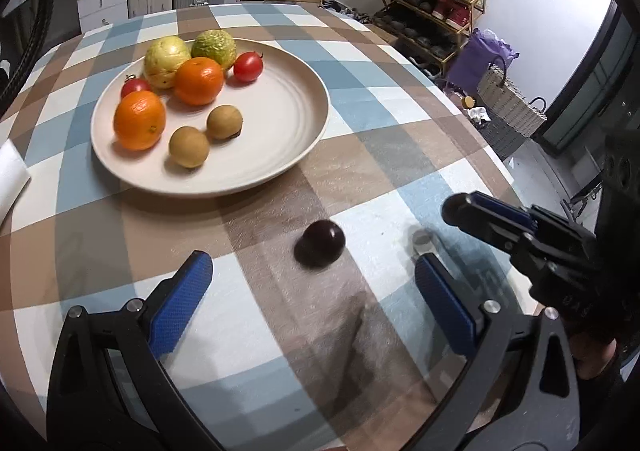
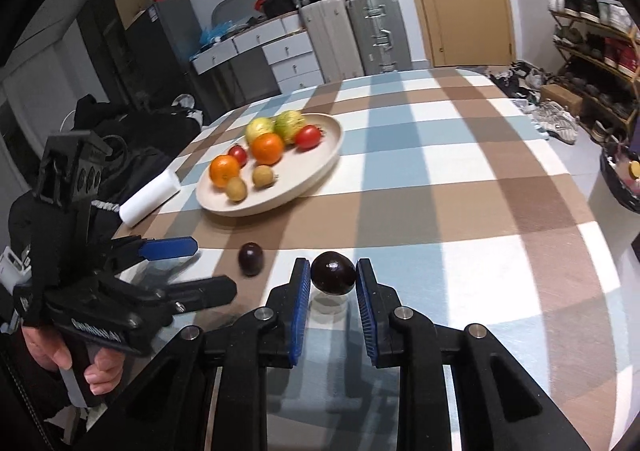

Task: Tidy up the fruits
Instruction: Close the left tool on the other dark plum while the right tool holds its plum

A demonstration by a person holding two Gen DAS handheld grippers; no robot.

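My right gripper (image 2: 333, 279) is level over the checked tablecloth (image 2: 460, 155), pads clamped on a dark plum (image 2: 333, 273) lifted just above its shadow. My left gripper (image 1: 314, 279) angles down with jaws wide apart, a second plum (image 1: 320, 249) lying loose between the fingers, near the plate (image 1: 280, 155) of fruit

bare cloth lay between my left gripper (image 1: 312, 283) and the plate (image 1: 280, 155); only one dark plum (image 1: 320, 249) sat in the way.
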